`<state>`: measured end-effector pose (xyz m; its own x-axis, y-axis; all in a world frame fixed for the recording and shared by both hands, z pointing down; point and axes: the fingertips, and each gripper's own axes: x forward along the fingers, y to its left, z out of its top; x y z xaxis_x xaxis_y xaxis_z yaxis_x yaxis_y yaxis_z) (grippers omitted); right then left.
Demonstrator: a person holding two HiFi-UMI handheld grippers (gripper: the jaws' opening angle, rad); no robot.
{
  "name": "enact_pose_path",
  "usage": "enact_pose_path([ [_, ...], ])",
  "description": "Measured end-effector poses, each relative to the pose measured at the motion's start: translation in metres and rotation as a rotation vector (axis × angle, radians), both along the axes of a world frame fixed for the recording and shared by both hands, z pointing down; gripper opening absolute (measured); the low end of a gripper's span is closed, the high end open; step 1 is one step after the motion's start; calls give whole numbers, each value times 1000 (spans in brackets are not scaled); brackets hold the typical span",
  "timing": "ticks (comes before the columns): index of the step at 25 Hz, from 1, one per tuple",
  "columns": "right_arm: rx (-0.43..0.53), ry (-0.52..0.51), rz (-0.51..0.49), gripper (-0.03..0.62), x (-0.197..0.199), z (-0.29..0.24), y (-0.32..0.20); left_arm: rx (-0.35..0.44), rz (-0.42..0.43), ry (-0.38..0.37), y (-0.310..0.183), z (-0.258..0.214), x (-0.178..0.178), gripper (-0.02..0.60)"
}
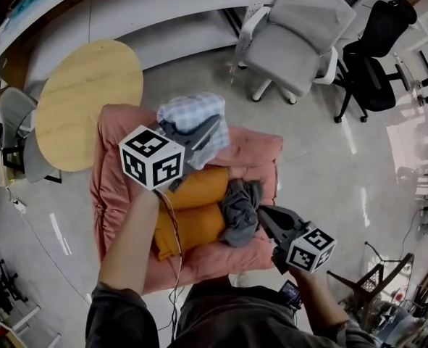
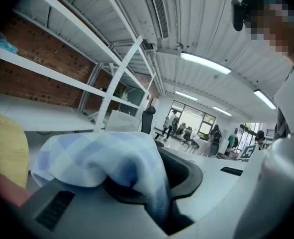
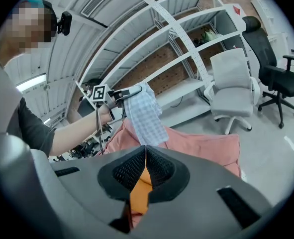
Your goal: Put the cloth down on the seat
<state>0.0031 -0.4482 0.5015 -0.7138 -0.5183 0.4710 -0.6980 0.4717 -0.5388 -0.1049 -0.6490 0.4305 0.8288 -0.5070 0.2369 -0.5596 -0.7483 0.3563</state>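
My left gripper (image 1: pixel 211 131) is shut on a blue-and-white checked cloth (image 1: pixel 192 112) and holds it in the air above the back of the pink seat (image 1: pixel 261 151). In the left gripper view the checked cloth (image 2: pixel 99 156) drapes over the jaws and is pinched between them. In the right gripper view the same cloth (image 3: pixel 145 116) hangs from the left gripper (image 3: pixel 130 92). My right gripper (image 1: pixel 261 214) is shut with nothing in it, its tips beside a crumpled grey cloth (image 1: pixel 239 210) lying on the seat. Two orange cushions (image 1: pixel 195 209) lie on the seat.
A round wooden table (image 1: pixel 87 100) stands left of the seat. A white office chair (image 1: pixel 293 35) and a black chair (image 1: pixel 376 64) stand behind it on the grey floor. White shelving (image 3: pixel 186 49) runs along the brick wall.
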Motion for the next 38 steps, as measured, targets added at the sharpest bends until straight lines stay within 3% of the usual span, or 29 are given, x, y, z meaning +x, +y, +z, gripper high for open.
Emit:
enact_pose_path([
  [3,-31,9,-5,15,-6,16,-11,-59,2,-19,-27,34,-7,74],
  [7,-92,8,-23,15,-10,45,-13,-211,-73,-82,-58,122,-26,78],
  [10,-135,12,-42,15,-17,61,-12,-280,-124,-141,-64,169,-40,88],
  [13,-160,22,-56,15,-23,71,-12,-351,-149,-186,-59,206,-51,111],
  [16,-171,10,-66,15,-27,79,-10,-426,-169,-219,-46,241,-60,175],
  [23,-166,11,-84,15,-26,84,-3,-344,-309,-193,-26,224,-79,278],
  [26,-157,5,-96,15,-32,79,1,-318,-362,-198,-18,214,-89,284],
  [31,-142,3,-106,15,-34,73,10,-330,-369,-197,-1,212,-88,284],
  [38,-151,9,-104,15,-38,79,21,-341,-353,-277,-7,231,-87,281],
])
